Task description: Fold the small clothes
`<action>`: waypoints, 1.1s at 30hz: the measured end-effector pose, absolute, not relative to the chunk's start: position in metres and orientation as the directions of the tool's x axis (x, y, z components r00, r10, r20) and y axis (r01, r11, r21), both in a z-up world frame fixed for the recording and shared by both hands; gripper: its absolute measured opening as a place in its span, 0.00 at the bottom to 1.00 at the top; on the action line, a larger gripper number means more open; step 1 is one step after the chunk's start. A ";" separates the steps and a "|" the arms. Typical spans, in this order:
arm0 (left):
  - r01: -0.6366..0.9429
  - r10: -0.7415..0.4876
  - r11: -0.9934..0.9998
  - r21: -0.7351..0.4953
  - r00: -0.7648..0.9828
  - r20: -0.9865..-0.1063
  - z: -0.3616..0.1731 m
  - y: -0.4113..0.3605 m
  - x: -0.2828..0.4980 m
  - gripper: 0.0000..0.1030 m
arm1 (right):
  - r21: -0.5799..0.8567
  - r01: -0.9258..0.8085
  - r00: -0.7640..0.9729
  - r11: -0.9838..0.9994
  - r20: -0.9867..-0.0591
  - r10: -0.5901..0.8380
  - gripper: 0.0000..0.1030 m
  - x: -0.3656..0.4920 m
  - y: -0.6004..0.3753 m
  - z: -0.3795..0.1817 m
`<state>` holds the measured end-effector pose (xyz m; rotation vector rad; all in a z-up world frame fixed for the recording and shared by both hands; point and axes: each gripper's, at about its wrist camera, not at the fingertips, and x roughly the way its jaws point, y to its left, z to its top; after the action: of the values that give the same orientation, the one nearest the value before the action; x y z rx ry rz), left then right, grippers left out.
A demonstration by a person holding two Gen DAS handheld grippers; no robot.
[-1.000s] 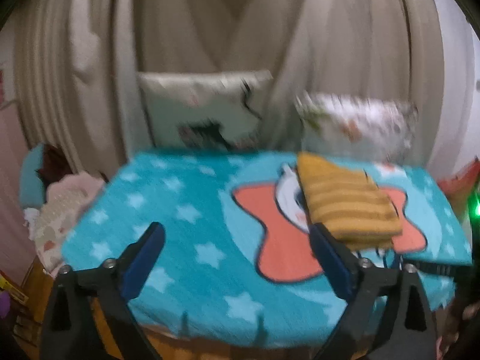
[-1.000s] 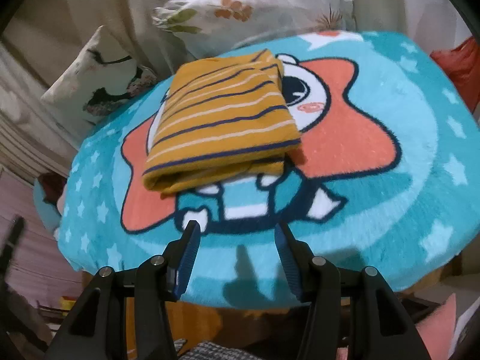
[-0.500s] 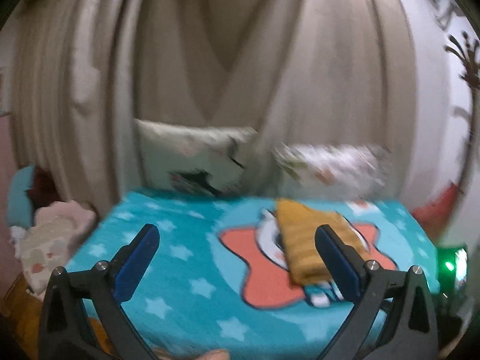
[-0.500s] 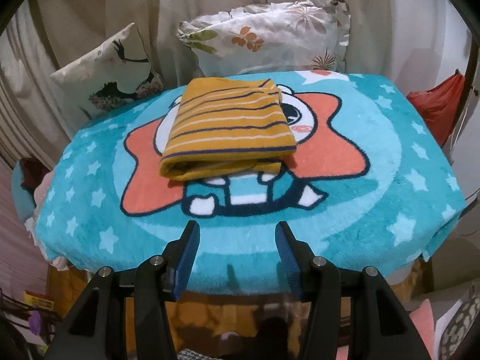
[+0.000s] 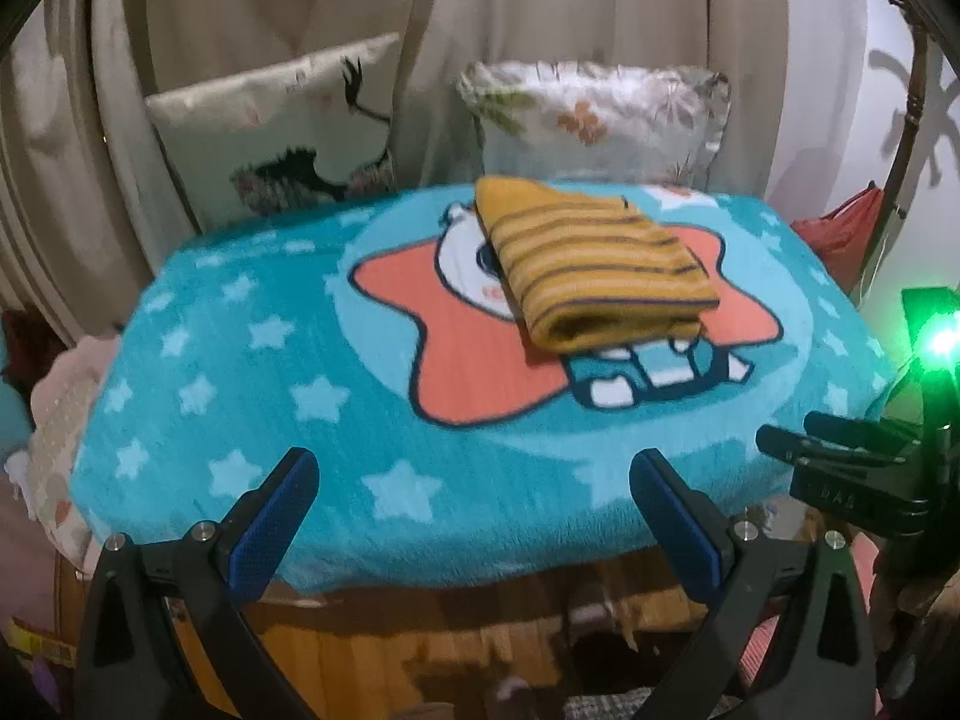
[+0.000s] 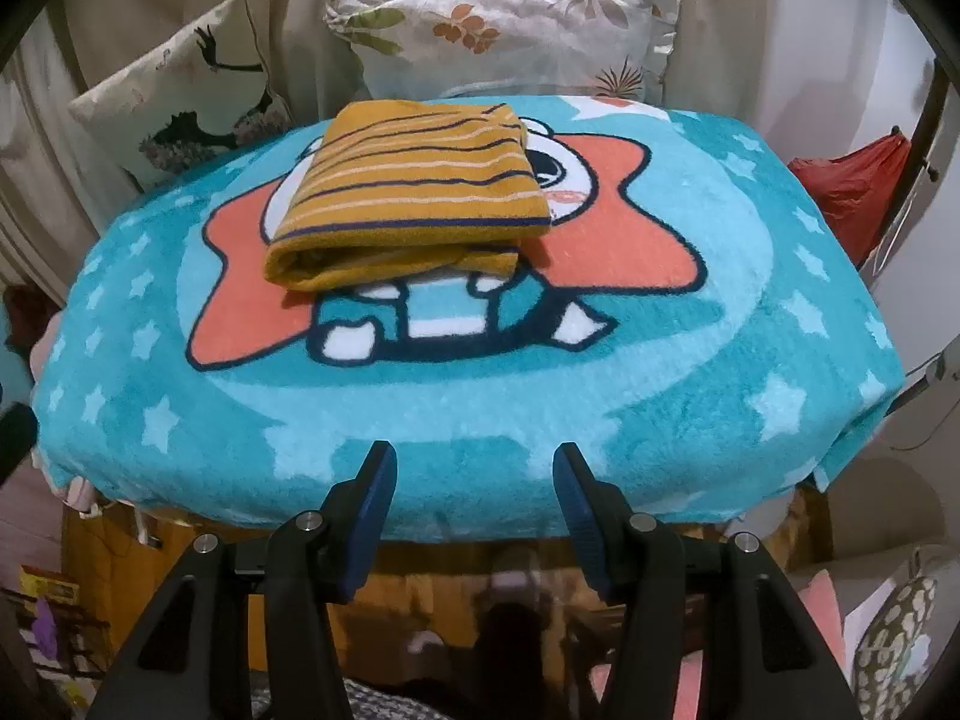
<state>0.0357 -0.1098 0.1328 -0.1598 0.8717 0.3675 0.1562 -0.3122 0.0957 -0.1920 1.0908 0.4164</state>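
Observation:
A mustard-yellow striped garment (image 5: 594, 270) lies folded into a thick rectangle on the teal star-print blanket (image 5: 300, 396), over the cartoon star figure; it also shows in the right wrist view (image 6: 414, 198). My left gripper (image 5: 474, 480) is open and empty, held back at the blanket's near edge, well short of the garment. My right gripper (image 6: 474, 474) is open and empty, also at the near edge of the blanket (image 6: 540, 414). The right gripper's body with a green light shows at the right of the left wrist view (image 5: 888, 456).
Two printed pillows (image 6: 510, 24) (image 6: 180, 96) lean against beige curtains (image 5: 540, 0) behind the blanket. A red bag (image 6: 852, 192) sits at the right. A pile of pale clothes (image 5: 54, 420) lies left of the blanket. Orange wood (image 5: 420, 648) shows under the blanket's front edge.
Both grippers have pulled back from the folded garment toward the blanket's near edge. The left view swung up and then down again. The garment has stayed in place.

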 end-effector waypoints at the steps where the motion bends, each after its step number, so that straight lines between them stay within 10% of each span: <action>1: -0.381 0.246 0.925 0.009 0.578 -0.779 0.130 -0.109 0.037 1.00 | 0.046 -0.421 0.395 0.906 -0.890 0.229 0.57 0.156 -0.311 0.095; 33: -0.440 0.187 0.897 -0.051 0.480 -0.857 0.099 -0.076 0.047 1.00 | -0.023 -0.433 0.364 0.901 -0.919 0.152 0.61 0.167 -0.276 0.075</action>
<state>0.0472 -0.0763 0.0991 -0.2800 1.0020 0.3881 0.1674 -0.2757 0.0755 -0.2805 1.1401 0.3822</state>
